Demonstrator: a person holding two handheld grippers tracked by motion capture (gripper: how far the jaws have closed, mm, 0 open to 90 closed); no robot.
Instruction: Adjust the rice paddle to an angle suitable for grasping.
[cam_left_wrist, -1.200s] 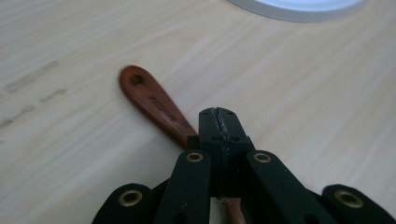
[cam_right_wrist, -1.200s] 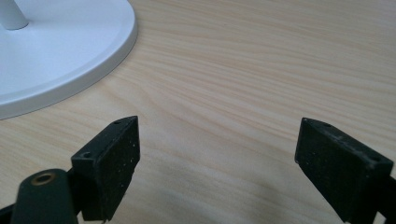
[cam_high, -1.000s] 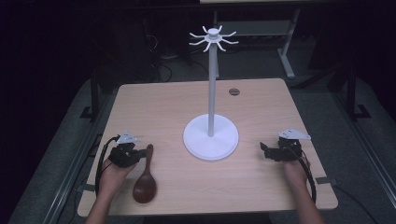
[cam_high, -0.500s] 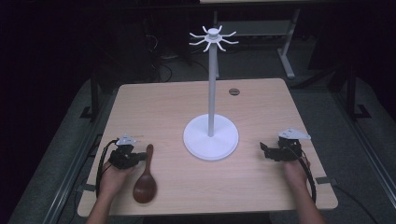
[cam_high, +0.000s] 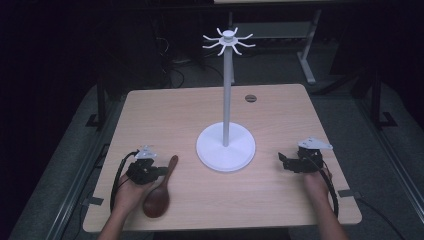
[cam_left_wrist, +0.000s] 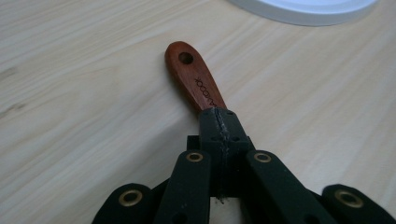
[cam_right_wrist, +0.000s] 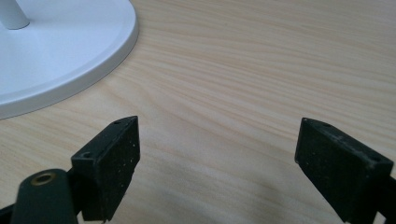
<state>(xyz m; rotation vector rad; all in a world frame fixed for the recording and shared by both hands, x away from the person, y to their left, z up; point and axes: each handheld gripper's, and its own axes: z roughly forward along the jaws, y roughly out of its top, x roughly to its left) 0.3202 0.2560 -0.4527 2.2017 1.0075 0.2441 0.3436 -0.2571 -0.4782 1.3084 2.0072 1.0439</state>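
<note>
A dark red wooden spoon lies on the table at the front left, bowl toward me and handle pointing at the white stand. My left gripper is shut, jaws pressed together with nothing between them. In the left gripper view its tip sits over the middle of the handle, and the end with the hole sticks out beyond it. My right gripper rests at the front right, open, jaws wide apart over bare wood. The white stand has a round base, a tall pole and several hooks on top.
The light wooden table has a round cable hole at the back right. The stand's base rim lies just left of my right gripper. Dark floor and table legs surround the tabletop.
My left gripper has moved a little to the right onto the spoon's handle, and the handle end has swung slightly right. The right gripper has stayed put.
</note>
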